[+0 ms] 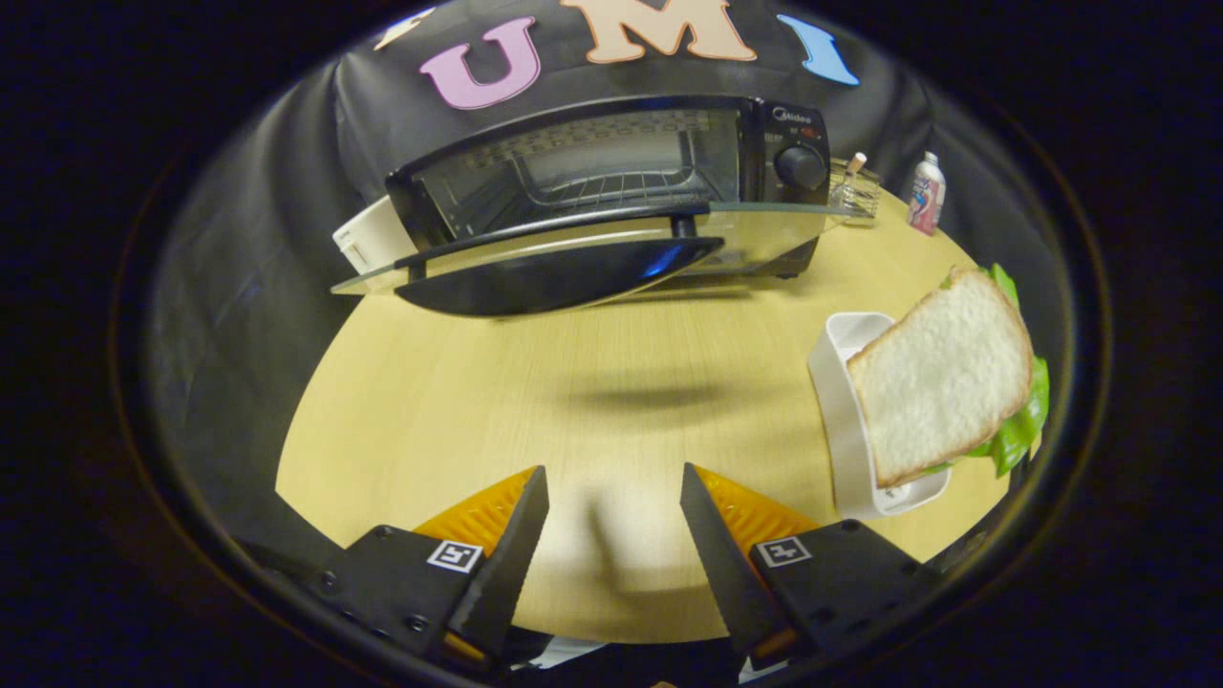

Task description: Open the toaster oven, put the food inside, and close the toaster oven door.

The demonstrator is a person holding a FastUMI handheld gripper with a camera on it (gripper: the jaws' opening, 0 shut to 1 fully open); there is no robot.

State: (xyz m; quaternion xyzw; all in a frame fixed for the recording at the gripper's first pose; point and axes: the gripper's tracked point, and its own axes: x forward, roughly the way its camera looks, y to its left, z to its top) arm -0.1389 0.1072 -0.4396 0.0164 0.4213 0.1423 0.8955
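Observation:
A black toaster oven [611,162] stands at the far side of the wooden table [592,382]. Its glass door [573,258] hangs open and lies flat toward me, with a wire rack [611,186] showing inside. A sandwich [941,377] of white bread with green lettuce rests on a white dish [841,420], off to the right of the fingers. My gripper [614,478] hovers over the near part of the table, open, its fingers [521,535] apart with nothing between them.
A white box [368,239] sits at the oven's left. To the oven's right stand a small wire holder [855,191] and a white bottle [925,196]. Black cloth walls the booth behind.

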